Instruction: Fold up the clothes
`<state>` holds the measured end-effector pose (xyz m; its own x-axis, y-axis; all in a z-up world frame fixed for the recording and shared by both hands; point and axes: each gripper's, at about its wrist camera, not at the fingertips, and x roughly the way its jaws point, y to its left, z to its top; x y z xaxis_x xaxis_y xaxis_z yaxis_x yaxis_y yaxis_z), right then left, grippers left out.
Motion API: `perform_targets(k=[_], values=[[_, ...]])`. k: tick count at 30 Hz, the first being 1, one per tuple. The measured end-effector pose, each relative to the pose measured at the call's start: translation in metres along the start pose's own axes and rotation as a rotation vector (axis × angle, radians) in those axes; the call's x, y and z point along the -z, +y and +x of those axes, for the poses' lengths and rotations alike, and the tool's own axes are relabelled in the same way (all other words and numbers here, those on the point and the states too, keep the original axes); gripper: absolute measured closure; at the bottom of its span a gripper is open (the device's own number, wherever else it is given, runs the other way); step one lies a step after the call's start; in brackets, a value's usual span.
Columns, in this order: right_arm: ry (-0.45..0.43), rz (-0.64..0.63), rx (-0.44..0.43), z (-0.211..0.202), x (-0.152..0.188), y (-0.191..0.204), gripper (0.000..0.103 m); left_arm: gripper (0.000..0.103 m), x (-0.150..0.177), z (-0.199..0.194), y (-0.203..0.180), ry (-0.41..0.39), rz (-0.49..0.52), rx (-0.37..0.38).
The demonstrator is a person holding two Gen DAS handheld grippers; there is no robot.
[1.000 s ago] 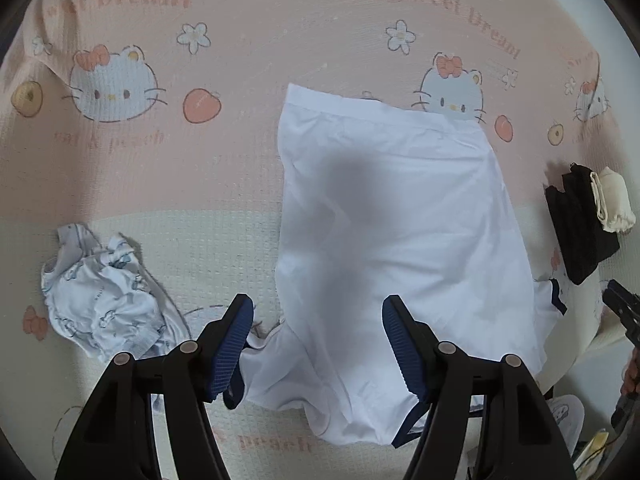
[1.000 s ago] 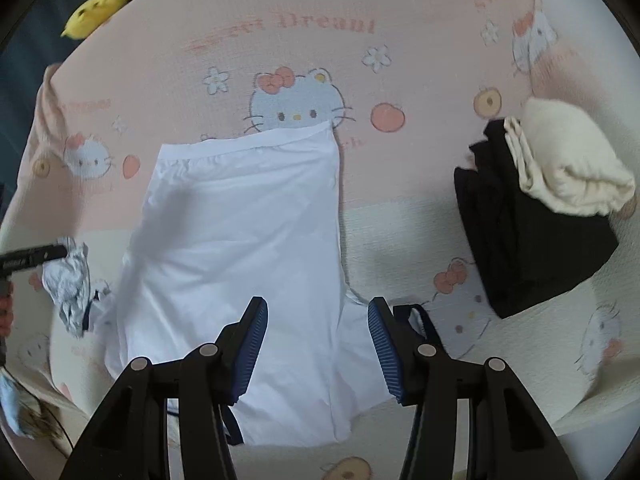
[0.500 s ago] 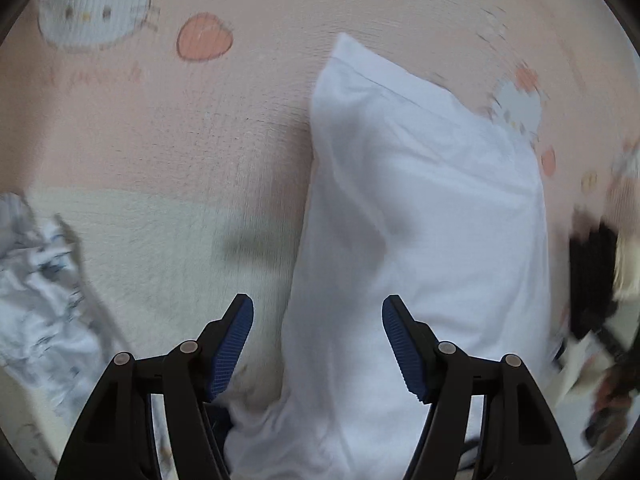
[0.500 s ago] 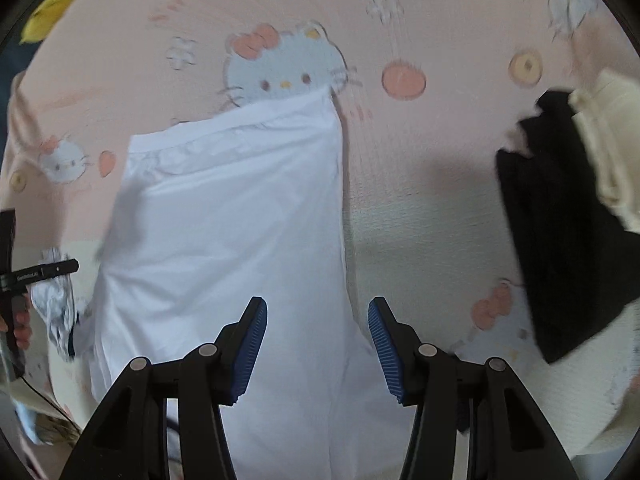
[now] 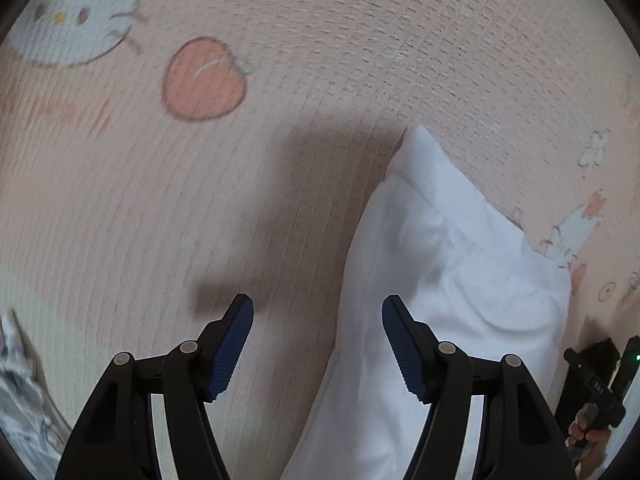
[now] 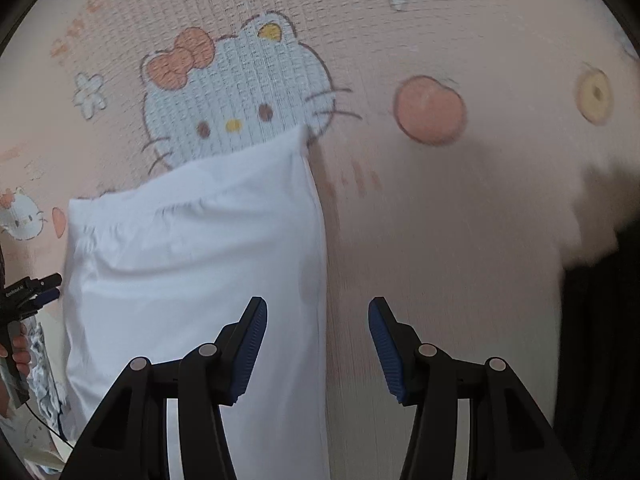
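A white garment [image 5: 436, 280] lies flat on a pink cartoon-print blanket [image 5: 280, 60]. My left gripper [image 5: 318, 324] hangs open over the garment's left edge, near its far left corner, with nothing between the blue pads. In the right wrist view the same white garment [image 6: 192, 264] fills the left half. My right gripper [image 6: 318, 328] stands open straddling the garment's right edge, a little short of its far right corner, and holds nothing. Both point steeply down at the cloth.
A crumpled printed cloth [image 5: 20, 392] lies at the lower left of the left wrist view. A black folded garment [image 6: 600, 340] sits to the right of the white one. A hand holding the other gripper [image 5: 596, 396] shows at the lower right of the left wrist view.
Both grippers have dropped closer to the blanket and travelled up along the white garment toward its far corners. The cloth now looks larger. Their jaws stayed open.
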<state>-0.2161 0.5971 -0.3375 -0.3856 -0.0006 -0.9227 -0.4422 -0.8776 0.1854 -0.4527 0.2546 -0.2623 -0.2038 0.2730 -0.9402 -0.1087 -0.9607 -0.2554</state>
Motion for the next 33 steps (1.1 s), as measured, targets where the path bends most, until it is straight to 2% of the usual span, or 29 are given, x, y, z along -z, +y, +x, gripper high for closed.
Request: perform_targets(k=[6, 10, 15, 25, 26, 27, 28, 29, 30, 33], values=[[0.048, -0.014, -0.025, 0.035, -0.021, 0.008, 0.051, 0.038, -0.019, 0.017, -0.035, 0.02, 0.092, -0.04], [0.02, -0.046, -0.011, 0.04, -0.032, 0.015, 0.051, 0.038, -0.021, 0.022, -0.053, -0.016, 0.143, -0.071], [0.001, -0.03, 0.001, 0.046, -0.048, 0.02, 0.051, 0.04, -0.031, 0.033, -0.068, -0.027, 0.132, -0.095], [-0.016, -0.042, 0.028, 0.055, -0.072, 0.032, 0.052, 0.042, -0.056, 0.033, -0.092, -0.066, 0.142, -0.081], [-0.019, -0.054, 0.038, 0.056, -0.072, 0.034, 0.052, 0.057, -0.056, 0.035, -0.097, -0.065, 0.154, -0.082], [-0.022, -0.066, 0.048, 0.057, -0.072, 0.037, 0.056, 0.078, -0.055, 0.038, -0.102, -0.062, 0.166, -0.082], [-0.025, -0.078, 0.058, 0.058, -0.072, 0.039, 0.067, 0.086, -0.053, 0.04, -0.107, -0.063, 0.176, -0.088], [-0.033, -0.096, 0.063, 0.058, -0.072, 0.043, 0.075, 0.092, -0.05, 0.041, -0.113, -0.073, 0.191, -0.098], [-0.041, -0.115, 0.066, 0.057, -0.071, 0.047, 0.095, 0.095, -0.048, 0.041, -0.119, -0.094, 0.213, -0.111], [-0.106, -0.191, 0.145, 0.047, -0.069, 0.061, 0.098, 0.098, -0.047, 0.036, -0.137, -0.15, 0.271, -0.144]])
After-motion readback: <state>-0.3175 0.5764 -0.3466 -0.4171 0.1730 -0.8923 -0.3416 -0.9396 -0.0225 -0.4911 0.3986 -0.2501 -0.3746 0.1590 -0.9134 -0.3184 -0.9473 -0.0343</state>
